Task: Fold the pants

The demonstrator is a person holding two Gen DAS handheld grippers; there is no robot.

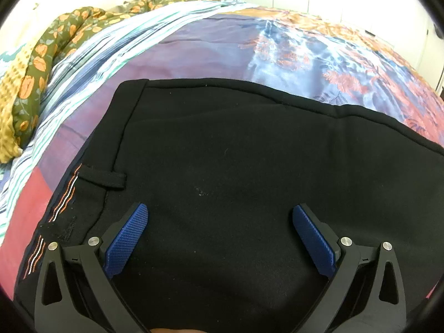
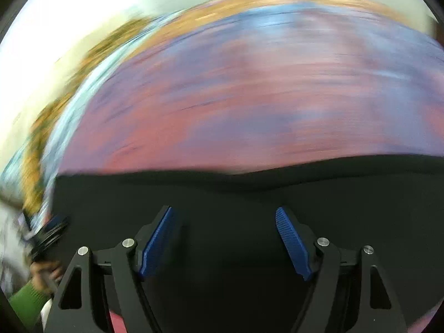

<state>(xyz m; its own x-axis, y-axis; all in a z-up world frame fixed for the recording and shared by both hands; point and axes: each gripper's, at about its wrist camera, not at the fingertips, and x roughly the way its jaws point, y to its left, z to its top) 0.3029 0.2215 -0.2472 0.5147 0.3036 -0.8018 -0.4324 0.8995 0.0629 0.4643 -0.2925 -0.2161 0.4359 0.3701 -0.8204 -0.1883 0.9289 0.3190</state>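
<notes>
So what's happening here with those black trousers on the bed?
A person is folding black pants spread on a patterned bedspread, using hand-held tongs instead of bare hands. The left tongs hover open over the waistband end, near a belt loop, gripping nothing. The right tongs are open too, above the pants; that view is blurred.

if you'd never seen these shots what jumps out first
The black pants fill the lower half of both views, lying flat on a pink, purple and blue printed bedspread, waistband and belt loop at the left. The left gripper and the right gripper both hang over the cloth with blue pads spread apart. An olive, orange-flowered cloth lies bunched at the bed's far left edge.
</notes>
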